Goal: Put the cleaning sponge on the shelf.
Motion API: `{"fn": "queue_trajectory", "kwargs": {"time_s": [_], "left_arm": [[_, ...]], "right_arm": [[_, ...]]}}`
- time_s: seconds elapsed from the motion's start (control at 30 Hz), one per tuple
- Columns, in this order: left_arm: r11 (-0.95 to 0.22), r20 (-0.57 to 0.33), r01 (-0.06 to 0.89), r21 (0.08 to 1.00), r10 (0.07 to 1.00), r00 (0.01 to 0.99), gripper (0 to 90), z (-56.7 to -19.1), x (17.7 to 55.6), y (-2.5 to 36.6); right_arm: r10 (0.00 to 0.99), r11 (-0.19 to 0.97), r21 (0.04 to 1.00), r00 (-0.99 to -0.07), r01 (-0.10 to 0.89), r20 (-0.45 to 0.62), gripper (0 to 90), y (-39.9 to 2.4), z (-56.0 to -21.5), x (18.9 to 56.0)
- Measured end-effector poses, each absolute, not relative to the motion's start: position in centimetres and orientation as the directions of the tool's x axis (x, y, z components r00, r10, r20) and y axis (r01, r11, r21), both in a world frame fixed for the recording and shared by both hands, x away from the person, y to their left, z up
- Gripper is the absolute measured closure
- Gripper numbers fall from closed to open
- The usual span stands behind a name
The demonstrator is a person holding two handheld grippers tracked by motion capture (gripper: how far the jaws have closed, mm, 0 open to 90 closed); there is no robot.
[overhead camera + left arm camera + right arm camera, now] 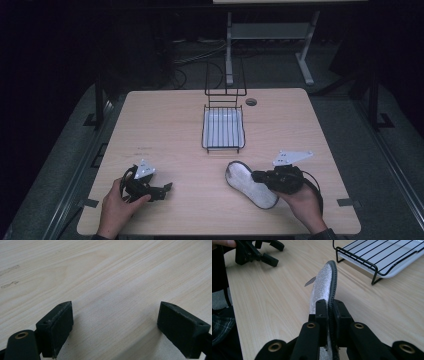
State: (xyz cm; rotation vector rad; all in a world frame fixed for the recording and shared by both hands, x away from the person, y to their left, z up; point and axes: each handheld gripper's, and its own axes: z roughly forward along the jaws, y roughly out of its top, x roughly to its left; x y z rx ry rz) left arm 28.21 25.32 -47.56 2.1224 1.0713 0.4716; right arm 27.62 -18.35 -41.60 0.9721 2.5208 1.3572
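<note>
Right gripper (pixel 331 308) jaws clamping insole (pixel 323 282) edge-on; left gripper (pixel 115 327) jaws gaping, empty. Risk: floppy insole pivoting, slipping before rack (pixel 223 129).

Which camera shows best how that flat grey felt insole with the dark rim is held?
The right gripper view: the right gripper pinches the grey felt insole edge-on. The high view shows its whole oval from afar.

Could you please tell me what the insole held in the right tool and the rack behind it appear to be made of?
The insole looks like a soft fabric or felt layer, pale grey and fuzzy, with a dark stitched or rubbery edge. It stands on edge, clamped thin between the right tool. The rack seems to be black coated metal wire over a glossy white tray, probably plastic.
</note>
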Motion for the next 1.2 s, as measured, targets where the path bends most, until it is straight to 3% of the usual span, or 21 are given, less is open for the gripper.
{"fn": "queue_trajectory", "kwargs": {"time_s": [1.2], "left_arm": [[-0.41, 0.007, 0.551, 0.727, 0.807, 0.591, 12.7, -47.6, 28.2, 25.3]], "right_arm": [[0.626, 0.345, 0.814, -0.761, 0.468, 0.172, 83.8, -20.3, -39.7, 28.8]]}}
